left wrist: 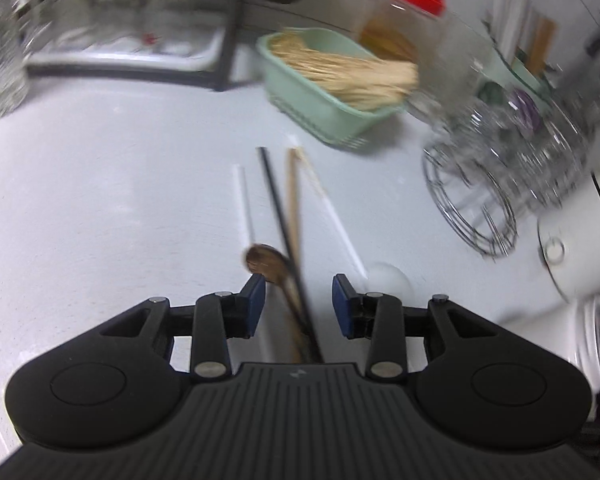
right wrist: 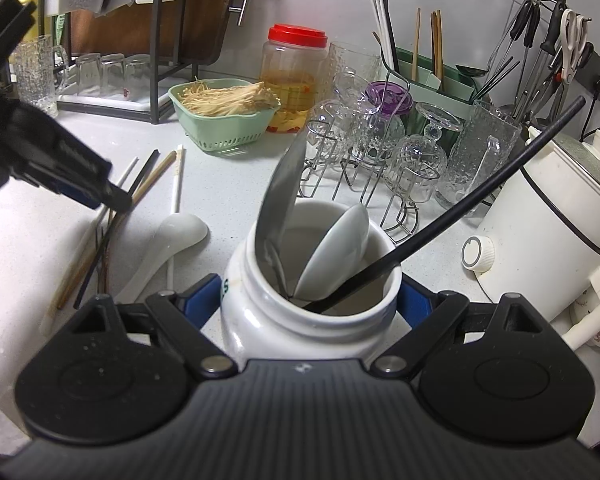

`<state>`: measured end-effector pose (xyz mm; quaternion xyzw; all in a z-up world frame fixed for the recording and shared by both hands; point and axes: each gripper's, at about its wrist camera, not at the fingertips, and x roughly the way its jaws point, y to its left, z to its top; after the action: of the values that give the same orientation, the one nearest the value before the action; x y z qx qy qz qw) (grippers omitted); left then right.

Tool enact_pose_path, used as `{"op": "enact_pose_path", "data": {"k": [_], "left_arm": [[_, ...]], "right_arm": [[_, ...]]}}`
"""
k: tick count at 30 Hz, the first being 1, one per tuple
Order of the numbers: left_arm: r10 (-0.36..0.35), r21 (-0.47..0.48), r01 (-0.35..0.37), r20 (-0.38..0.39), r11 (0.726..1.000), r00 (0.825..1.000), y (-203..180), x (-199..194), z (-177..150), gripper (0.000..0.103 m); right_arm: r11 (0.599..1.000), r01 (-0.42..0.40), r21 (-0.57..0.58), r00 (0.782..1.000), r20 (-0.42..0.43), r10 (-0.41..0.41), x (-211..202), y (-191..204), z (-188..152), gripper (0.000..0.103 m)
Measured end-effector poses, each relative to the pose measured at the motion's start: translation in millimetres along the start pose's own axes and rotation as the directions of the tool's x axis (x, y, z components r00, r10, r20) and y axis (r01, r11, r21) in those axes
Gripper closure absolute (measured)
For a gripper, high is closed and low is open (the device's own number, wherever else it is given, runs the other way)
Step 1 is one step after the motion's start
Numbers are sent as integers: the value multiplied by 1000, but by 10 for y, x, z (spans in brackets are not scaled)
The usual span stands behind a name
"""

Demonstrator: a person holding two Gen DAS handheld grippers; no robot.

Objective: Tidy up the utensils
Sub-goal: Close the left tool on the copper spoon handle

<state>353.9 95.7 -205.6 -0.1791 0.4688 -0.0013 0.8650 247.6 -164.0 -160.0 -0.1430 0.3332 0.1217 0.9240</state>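
My left gripper hovers open over loose utensils on the white counter: a black chopstick, a wooden chopstick, white chopsticks and a brown wooden spoon. The spoon's handle and the black chopstick run between the blue pads without being pressed. A white ceramic spoon lies beside them. My right gripper is shut on a white jar, one pad on each side. Standing in the jar are a metal spoon, a white spoon and a black-handled utensil.
A green basket of enoki mushrooms and a red-lidded jar stand behind the loose utensils. A wire rack of glasses is behind the white jar, and a white cooker is to its right. A green holder stands by the wall.
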Motion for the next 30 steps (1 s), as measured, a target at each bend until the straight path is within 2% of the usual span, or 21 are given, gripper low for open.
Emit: {"op": "enact_pose_path", "data": {"k": [4,9,12,16,19,22,24,28,30], "left_arm": [[-13,-94,11,-24,995,1000,178,78,78,62],[-42,-153,37,-32,988,999,261,158,136,64],[-34,-145,27,-42,989,999,225,186,168,70],[-11,-127,-2,-103,992,995,155,239,247,73],[-13,-158,-12,-158,987,987,165,290,314,80],[-22,-168,-10,-187,986,982,173,324,353,83],[-25,-162,-8,-196,987,980,168,326,371,85],[-52,-140,28,-175,990,983,122,253,400,98],[-53,-116,34,-165,993,985,63,212,419,101]], "right_arm": [[1000,2,-1,1000,-1,-2,2,2,1,10],[1000,7,-3,1000,-2,-7,15,8,3,10],[1000,10,-3,1000,-4,-10,19,19,-1,10],[1000,13,-3,1000,-8,-13,30,20,5,10],[1000,18,-1,1000,-7,-18,32,28,4,10],[1000,23,2,1000,-5,-23,35,34,4,10],[1000,28,2,1000,-3,-28,36,41,1,10],[999,33,6,999,-4,-33,36,46,4,10],[999,37,9,999,-4,-37,37,49,3,10]]}}
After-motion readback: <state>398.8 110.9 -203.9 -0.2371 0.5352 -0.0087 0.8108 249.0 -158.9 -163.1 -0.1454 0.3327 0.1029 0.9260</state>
